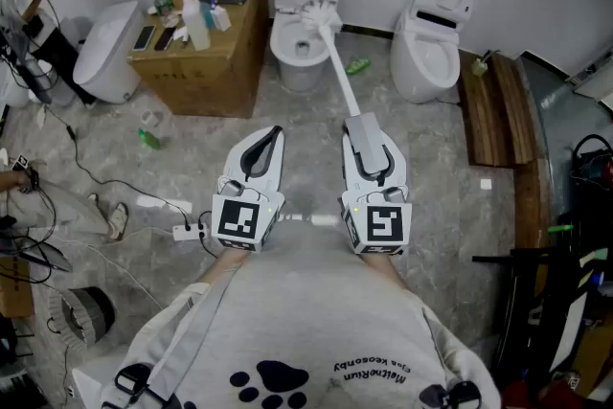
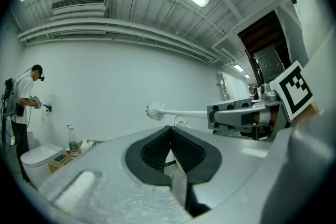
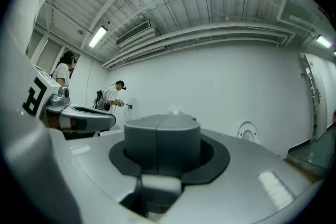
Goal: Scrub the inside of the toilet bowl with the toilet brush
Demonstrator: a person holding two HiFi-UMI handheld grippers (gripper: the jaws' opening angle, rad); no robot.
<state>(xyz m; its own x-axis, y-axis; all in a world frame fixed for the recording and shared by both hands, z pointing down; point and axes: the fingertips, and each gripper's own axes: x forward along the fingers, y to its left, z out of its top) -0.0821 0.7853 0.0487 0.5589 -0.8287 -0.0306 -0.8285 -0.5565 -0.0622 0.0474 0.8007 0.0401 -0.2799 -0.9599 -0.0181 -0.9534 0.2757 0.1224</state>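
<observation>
You held both grippers low at your waist, pointing forward. Your left gripper had its jaws pressed together on nothing. Your right gripper pinched the grey grip of the long white toilet brush, its bristle head up at the rim of the white ceramic toilet bowl. The mottled grey stone floor lay beneath. Whether the bristles touched the bowl was unclear.
</observation>
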